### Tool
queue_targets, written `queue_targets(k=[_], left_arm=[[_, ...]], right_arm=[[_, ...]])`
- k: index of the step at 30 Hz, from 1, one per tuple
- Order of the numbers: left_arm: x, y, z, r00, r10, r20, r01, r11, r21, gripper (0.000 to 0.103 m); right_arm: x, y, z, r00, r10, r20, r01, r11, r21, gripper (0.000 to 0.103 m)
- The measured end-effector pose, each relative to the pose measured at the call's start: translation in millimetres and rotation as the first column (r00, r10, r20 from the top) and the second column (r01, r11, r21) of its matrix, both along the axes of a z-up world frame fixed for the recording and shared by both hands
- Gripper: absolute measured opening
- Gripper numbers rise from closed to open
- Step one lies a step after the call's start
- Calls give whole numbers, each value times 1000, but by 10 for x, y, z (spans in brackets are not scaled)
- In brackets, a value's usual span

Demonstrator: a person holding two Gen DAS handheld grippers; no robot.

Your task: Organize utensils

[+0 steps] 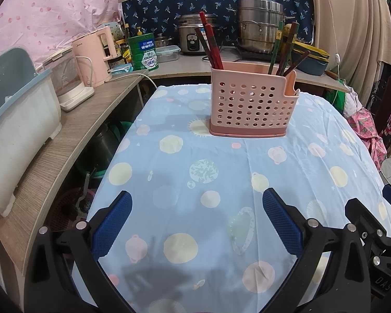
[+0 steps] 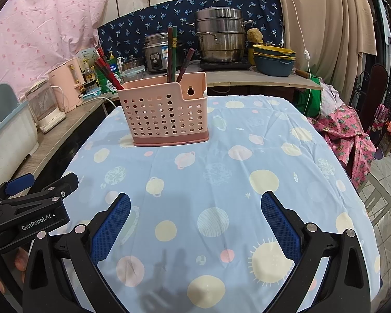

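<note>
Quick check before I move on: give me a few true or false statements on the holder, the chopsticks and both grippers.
1. The pink utensil holder stands upright on the tablecloth. True.
2. The left gripper holds a chopstick. False: it is open and empty.
3. Chopsticks stand in the holder. True.
4. The right gripper is shut. False: it is open, holding nothing.
5. Loose chopsticks lie on the tablecloth. False: none visible.

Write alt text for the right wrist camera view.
A pink perforated utensil caddy holding red and green chopsticks stands on a blue planet-print tablecloth. The open right gripper hovers empty in front.
</note>
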State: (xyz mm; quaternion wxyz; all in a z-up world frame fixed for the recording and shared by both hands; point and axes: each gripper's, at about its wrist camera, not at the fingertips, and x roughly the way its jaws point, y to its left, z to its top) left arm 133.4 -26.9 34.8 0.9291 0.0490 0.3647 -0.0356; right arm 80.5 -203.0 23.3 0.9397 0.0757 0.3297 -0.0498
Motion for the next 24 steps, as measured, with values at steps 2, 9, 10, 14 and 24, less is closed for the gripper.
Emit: queue_targets(k=[2,9,10,14,24], left_arm=[[1,5,4,1000,0,1,0,1000,0,96],[11,8,5,1000,6,9,-6,1000,8,96],[9,4,4,1000,7,10,-7,1000,9,96],[14,6,3,1000,7,10,-7,1000,9,96],[14,-2,-6,1000,3,10,-4,1000,11,96]], right_arm=[[0,2,0,1000,0,0,0,1000,-1,96],[2,-1,-5,1000,0,0,0,1000,-2,96],[1,0,-2,1000,1,0,-1,1000,-1,96],[2,-4,-8,1000,0,-1,0,1000,-1,96],[4,5,-4,1000,1,0,-1,1000,-4,96]])
